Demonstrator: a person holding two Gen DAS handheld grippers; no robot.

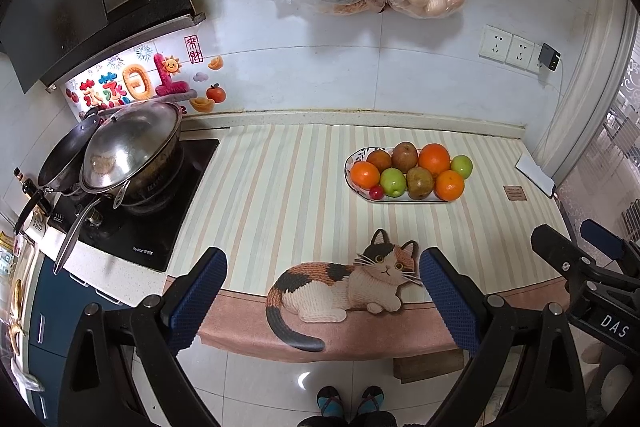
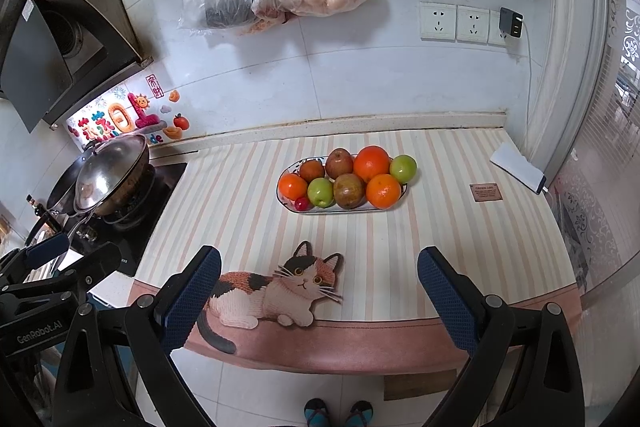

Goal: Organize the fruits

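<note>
Countertop fruit plate [image 2: 298, 210] beyond both tools.

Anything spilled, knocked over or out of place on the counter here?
Nothing stands out. All the fruit sits piled in the oval plate on the striped mat, none loose. Both grippers, left and right, are open and empty at the counter edge.

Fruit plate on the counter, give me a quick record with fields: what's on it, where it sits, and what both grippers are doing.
plate: oval plate on the striped mat, toward the wall
oranges: three, e.g.
green apples: two, e.g.
brownish fruits: three, e.g.
small red fruit: one, at the plate's front left
left gripper: open, empty, short of the plate
right gripper: open, empty, short of the plate
nearby: lidded wok on the stove, left
</note>
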